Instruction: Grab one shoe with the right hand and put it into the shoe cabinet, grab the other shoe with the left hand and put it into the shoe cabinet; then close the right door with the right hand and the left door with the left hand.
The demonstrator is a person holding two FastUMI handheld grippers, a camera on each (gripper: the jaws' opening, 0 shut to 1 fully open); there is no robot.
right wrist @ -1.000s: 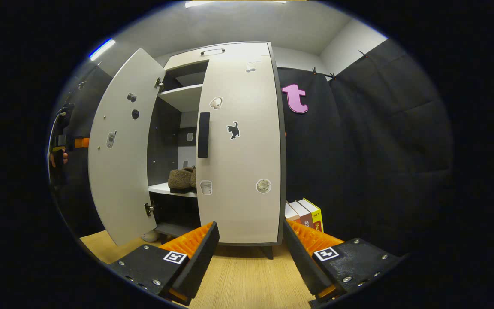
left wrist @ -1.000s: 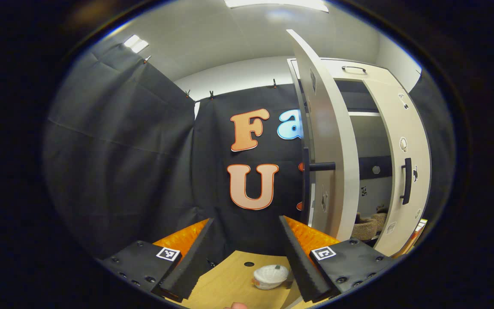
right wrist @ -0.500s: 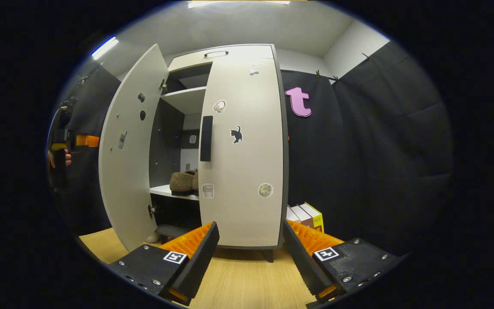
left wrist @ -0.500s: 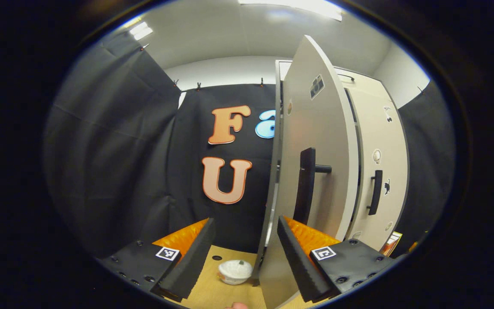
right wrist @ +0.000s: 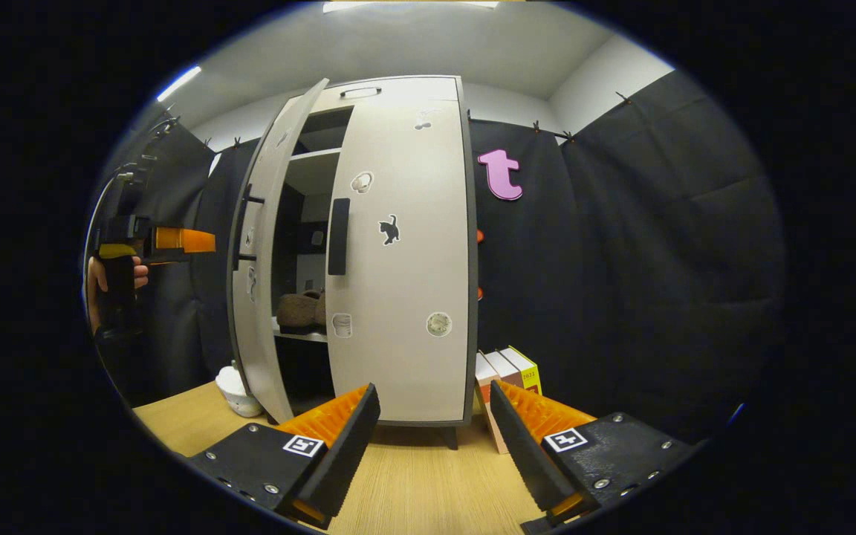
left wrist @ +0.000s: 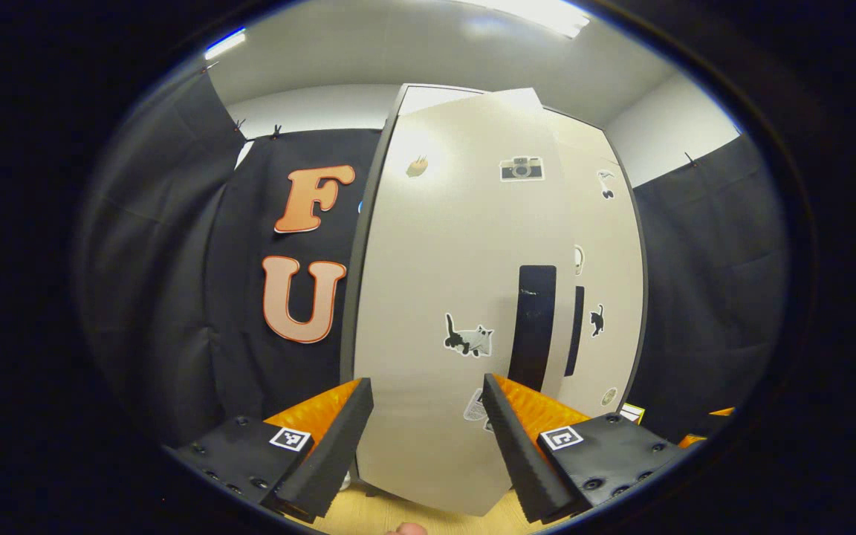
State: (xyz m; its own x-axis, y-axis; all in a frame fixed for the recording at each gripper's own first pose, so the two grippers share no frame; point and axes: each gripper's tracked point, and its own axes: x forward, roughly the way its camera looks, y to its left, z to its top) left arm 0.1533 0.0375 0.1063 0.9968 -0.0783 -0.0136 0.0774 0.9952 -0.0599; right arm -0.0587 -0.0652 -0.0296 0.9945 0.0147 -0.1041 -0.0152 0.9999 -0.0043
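Final step — both shoes [right wrist: 300, 312] shelved in the shoe cabinet [right wrist: 398, 96], right door [right wrist: 398, 253] closed, left door [left wrist: 458, 297] ajar; both grippers [left wrist: 420, 438] [right wrist: 432, 446] gape empty — push left door flush.

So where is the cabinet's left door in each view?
Left gripper view: left door faces the camera, centre frame.
Right gripper view: left door seen nearly edge-on, left of centre, ajar.
Shared landmark: black cat sticker on the right door.
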